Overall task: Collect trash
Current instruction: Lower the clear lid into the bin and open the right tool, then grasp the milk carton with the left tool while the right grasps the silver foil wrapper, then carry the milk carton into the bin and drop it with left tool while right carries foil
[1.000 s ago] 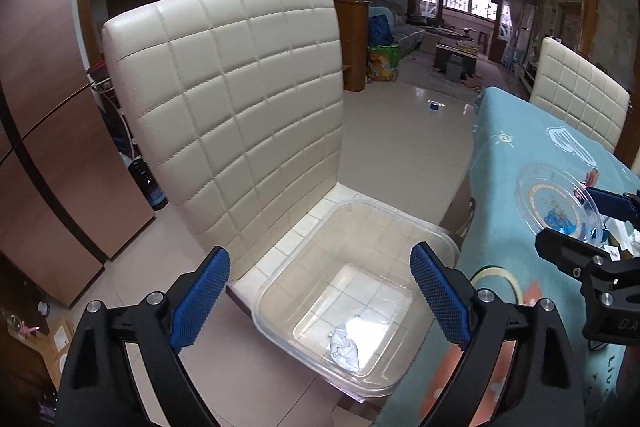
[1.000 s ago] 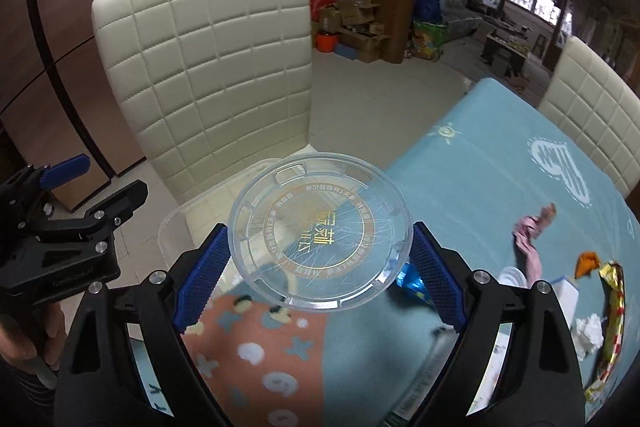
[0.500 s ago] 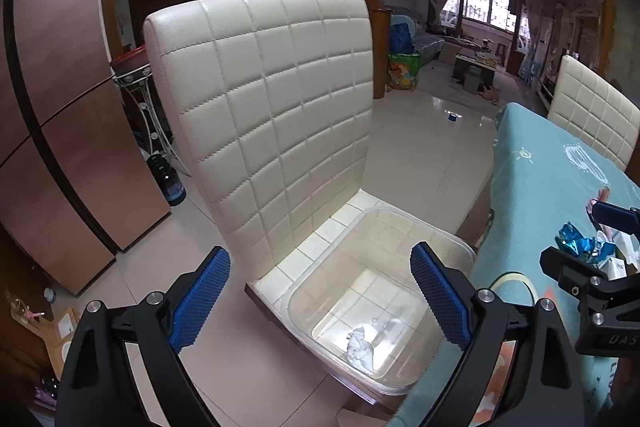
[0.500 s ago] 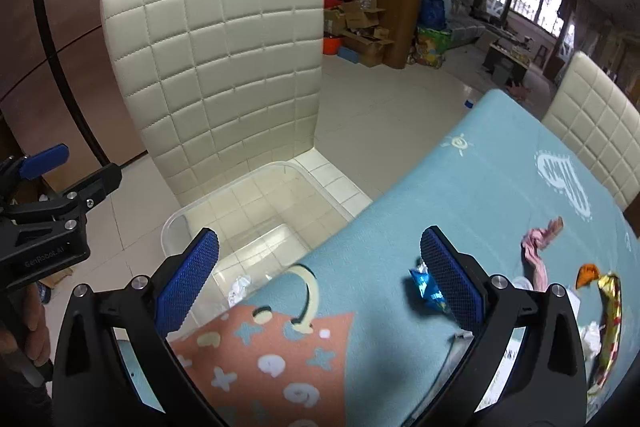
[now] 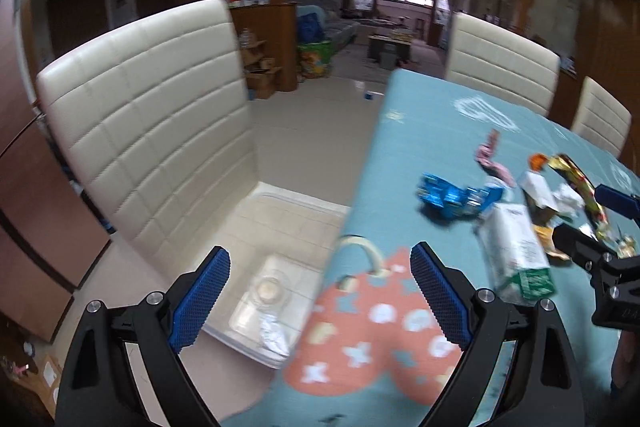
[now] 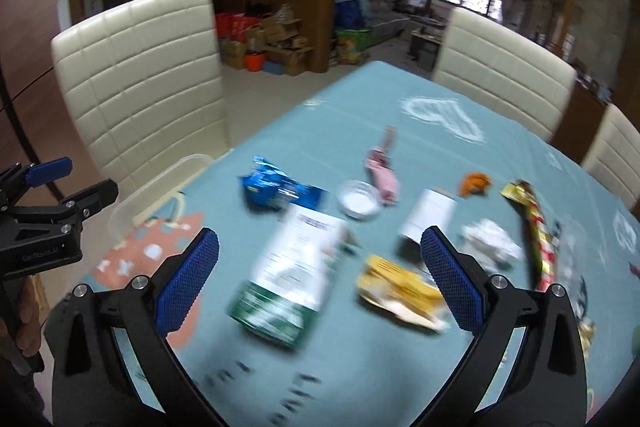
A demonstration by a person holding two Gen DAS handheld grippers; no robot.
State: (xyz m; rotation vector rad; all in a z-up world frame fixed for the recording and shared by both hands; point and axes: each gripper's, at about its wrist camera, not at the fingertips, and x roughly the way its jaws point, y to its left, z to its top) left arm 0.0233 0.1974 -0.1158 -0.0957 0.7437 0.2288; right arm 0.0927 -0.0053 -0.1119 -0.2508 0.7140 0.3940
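Note:
A clear plastic bin (image 5: 276, 211) sits on the cream chair's seat, holding a clear round lid (image 5: 269, 289) and a crumpled tissue (image 5: 274, 333). My left gripper (image 5: 318, 291) hangs open and empty over the table's near corner beside the bin. My right gripper (image 6: 320, 267) is open and empty above a white-and-green package (image 6: 296, 267). Around the package lie a blue wrapper (image 6: 276, 187), a yellow wrapper (image 6: 396, 287), a white carton (image 6: 428, 219), a tissue wad (image 6: 490, 243), a pink wrapper (image 6: 382, 175) and a long gold wrapper (image 6: 536, 227).
The table wears a teal cloth (image 6: 400, 139) with a red heart print at the near corner. Cream chairs (image 6: 140, 67) stand at the left side, the far end and the right. A hand holds the left gripper's handle (image 6: 24, 307).
The right gripper let go of the clear round lid, which now lies in the bin. Both grippers swung right, from the chair and bin toward the trash on the table.

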